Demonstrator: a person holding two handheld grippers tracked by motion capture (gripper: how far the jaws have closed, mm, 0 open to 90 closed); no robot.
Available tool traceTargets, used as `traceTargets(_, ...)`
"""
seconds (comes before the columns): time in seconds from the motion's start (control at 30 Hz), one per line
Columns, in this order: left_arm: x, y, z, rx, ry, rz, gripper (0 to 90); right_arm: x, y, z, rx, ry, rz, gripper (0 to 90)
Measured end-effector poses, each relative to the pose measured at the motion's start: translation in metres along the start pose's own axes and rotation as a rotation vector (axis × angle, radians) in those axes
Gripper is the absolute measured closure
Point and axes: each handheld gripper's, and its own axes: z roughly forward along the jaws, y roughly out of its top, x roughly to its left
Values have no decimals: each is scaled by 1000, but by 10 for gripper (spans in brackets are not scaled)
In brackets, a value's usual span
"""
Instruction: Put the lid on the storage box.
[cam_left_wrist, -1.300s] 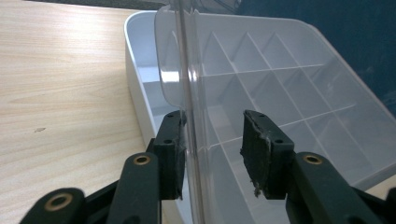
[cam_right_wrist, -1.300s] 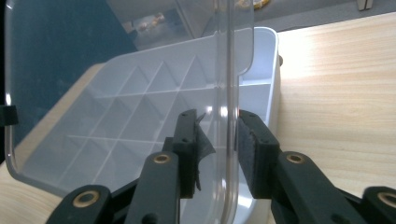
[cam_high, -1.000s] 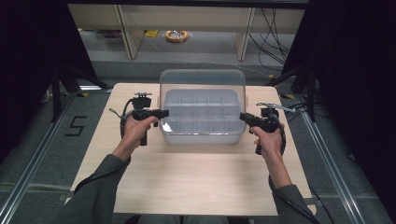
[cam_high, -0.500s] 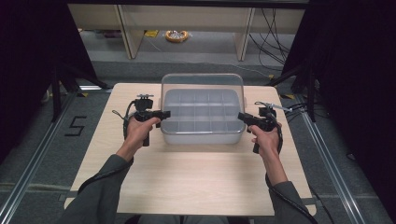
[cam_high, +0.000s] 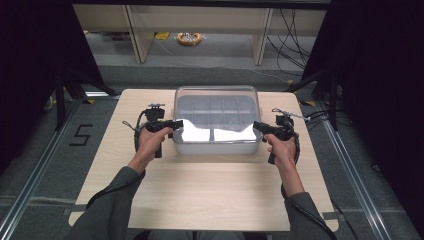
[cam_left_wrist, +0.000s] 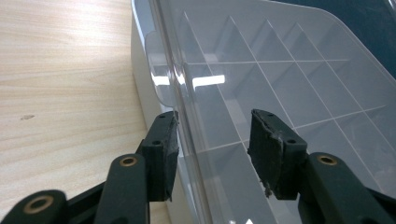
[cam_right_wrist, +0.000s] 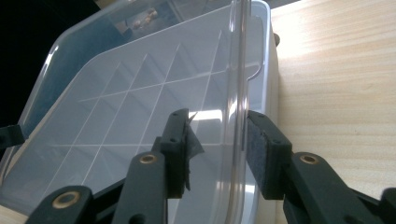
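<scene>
High view is showing the lid (cam_high: 216, 104) dropping lower over the box (cam_high: 216, 145), mid-desk (cam_high: 210, 200). Left hand-held gripper (cam_high: 176, 123) and right hand-held gripper (cam_high: 257, 125), jaws spread astride the lid's side edges, are likely closing it.

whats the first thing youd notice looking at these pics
A clear plastic organizer box with a grid of compartments sits in the middle of the wooden table. The left gripper and the right gripper flank its two ends, each open with its jaws straddling the edge of the transparent lid.
</scene>
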Motion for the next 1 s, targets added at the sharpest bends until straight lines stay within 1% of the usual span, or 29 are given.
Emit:
traceTargets(0.03, 0, -1, 1, -4, 2, -5, 519, 0, 0, 0, -2, -8, -3, 628)
traceTargets(0.1, 1, -1, 2, -4, -6, -14, 515, 0, -1, 1, 1, -4, -1, 625)
traceTargets(0.13, 1, -1, 2, -6, -6, -12, 514, 9, -1, -2, 46, -4, 132, 623)
traceTargets(0.17, 1, -1, 2, -5, -4, -11, 514, 3, -1, 1, 16, -8, 51, 622)
traceTargets(0.2, 0, -2, 2, -8, 0, -10, 513, 4, -1, 1, 21, -9, 54, 620)
traceTargets(0.23, 0, -2, 2, -9, 1, -5, 511, -1, -1, 3, 5, -16, -4, 616)
traceTargets(0.3, -1, -2, 3, -11, 7, 2, 502, 0, -1, 4, 8, -21, -4, 609)
traceTargets(0.33, -1, -2, 2, -8, 8, 6, 499, 11, -1, 0, 65, -23, 139, 607)
traceTargets(0.37, -1, -2, 3, -13, 12, 7, 495, 6, -1, 2, 34, -26, 70, 607)
traceTargets(0.43, -2, -3, 3, -14, 9, 9, 492, 4, -1, 3, 27, -18, 52, 606)
traceTargets(0.53, -2, -3, 3, -13, 12, 18, 486, 5, -1, 3, 36, -26, 51, 598)
traceTargets(0.57, -2, -3, 3, -12, 12, 18, 485, 1, 0, 5, 29, -32, 1, 594)
traceTargets(0.67, -2, -3, 3, -15, 14, 15, 483, 1, 0, 6, 25, -38, -10, 590)
traceTargets(0.7, -3, -4, 3, -12, 36, 34, 474, 1, 0, 6, 27, -35, -6, 589)
traceTargets(0.73, -5, -5, 4, -6, 76, 87, 505, 1, 0, 5, 27, -29, -3, 589)
traceTargets(0.77, -6, -7, 6, -6, 94, 127, 550, 1, 0, 5, 21, -25, 4, 577)
traceTargets(0.8, -7, -8, 7, -17, 83, 110, 538, 0, 0, 4, 19, -14, 16, 570)
traceTargets(0.83, -7, -8, 6, -4, 79, 92, 511, 1, 0, 4, 23, -9, 10, 580)
traceTargets(0.87, -7, -7, 7, -4, 77, 87, 508, 2, 0, 3, 36, -15, 4, 569)
traceTargets(0.9, -7, -6, 7, -1, 77, 91, 510, 1, -1, 4, 31, -27, 6, 567)
traceTargets(0.93, -7, -6, 7, 0, 79, 90, 512, 1, 0, 4, 33, -16, 9, 570)
traceTargets(0.97, -7, -6, 7, 2, 82, 96, 514, 10, 0, 2, 62, -24, 98, 569)
traceTargets(1.0, -7, -7, 7, 9, 87, 108, 518, 15, 1, 0, 86, -52, 140, 584)
